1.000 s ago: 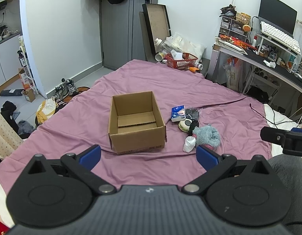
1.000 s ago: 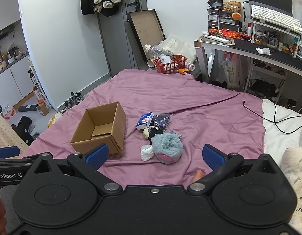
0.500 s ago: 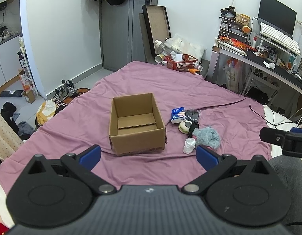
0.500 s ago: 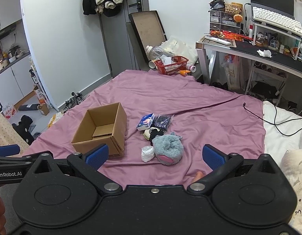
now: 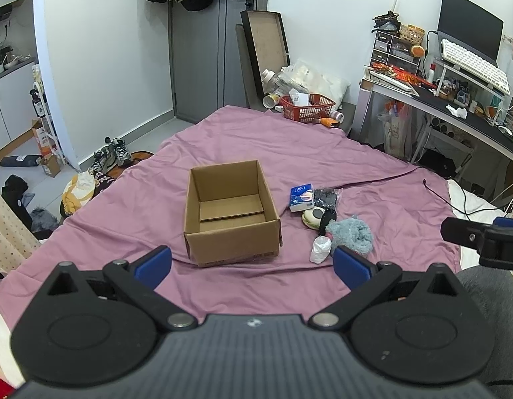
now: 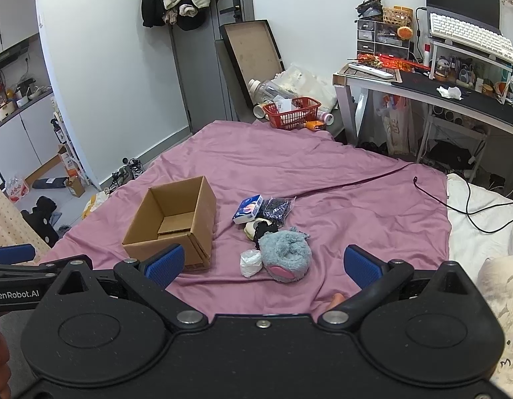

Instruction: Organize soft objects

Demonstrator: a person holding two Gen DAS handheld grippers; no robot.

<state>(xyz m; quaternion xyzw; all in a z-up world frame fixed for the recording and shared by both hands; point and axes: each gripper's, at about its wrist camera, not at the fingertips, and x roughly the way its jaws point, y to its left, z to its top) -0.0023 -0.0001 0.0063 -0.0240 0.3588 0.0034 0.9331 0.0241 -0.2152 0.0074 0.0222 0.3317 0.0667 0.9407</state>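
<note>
The fuzzy grey plush (image 6: 284, 254) sat on the purple sheet (image 6: 339, 179) in a little pile with a white wad (image 6: 250, 262) touching its left side, a tissue pack (image 6: 247, 208) and a dark pouch (image 6: 278, 207) just behind it, all right of the open box (image 5: 229, 212), which looked empty. Both grippers were held back above the near edge of the sheet, well apart from the pile. The left gripper (image 5: 253, 262) and right gripper (image 6: 263, 264) each had their blue pads spread wide with nothing between them.
</note>
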